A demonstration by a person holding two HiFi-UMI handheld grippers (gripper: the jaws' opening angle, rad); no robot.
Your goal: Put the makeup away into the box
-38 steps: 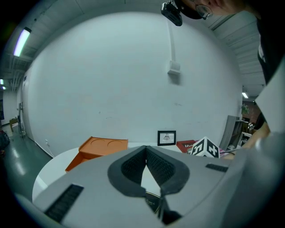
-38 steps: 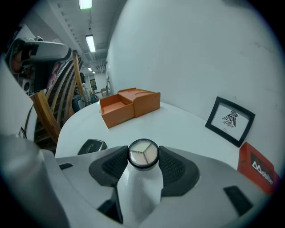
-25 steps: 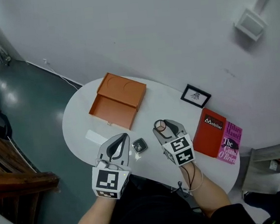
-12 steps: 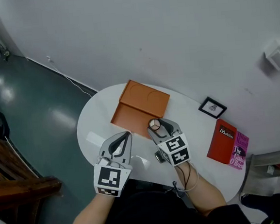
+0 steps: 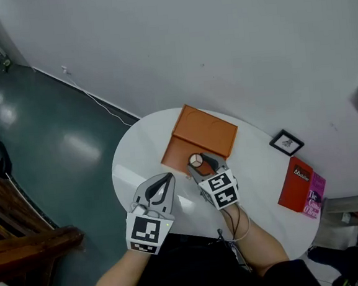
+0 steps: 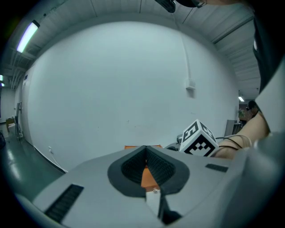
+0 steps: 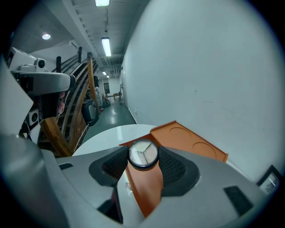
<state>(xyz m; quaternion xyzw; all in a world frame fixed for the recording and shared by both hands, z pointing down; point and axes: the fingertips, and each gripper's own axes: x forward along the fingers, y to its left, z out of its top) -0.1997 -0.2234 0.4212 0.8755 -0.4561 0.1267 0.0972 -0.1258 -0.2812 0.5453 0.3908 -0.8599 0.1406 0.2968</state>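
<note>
Gripping a round compact (image 7: 143, 154) by its rim, flat face up, the right gripper (image 5: 199, 162) hovers above the open orange box (image 5: 206, 132) on a white table (image 5: 131, 162). The left gripper (image 5: 168, 179) has its jaws together, empty. Only the right gripper view shows two round recesses in the lid (image 7: 191, 142).

A compact (image 7: 143, 154) sits between the jaws of the right claw (image 5: 199, 162), above the near half of the box (image 5: 204, 129). The left claw (image 5: 167, 179) lies just left of it. A frame (image 5: 286, 142) and books (image 5: 303, 184) lie well to its right.
</note>
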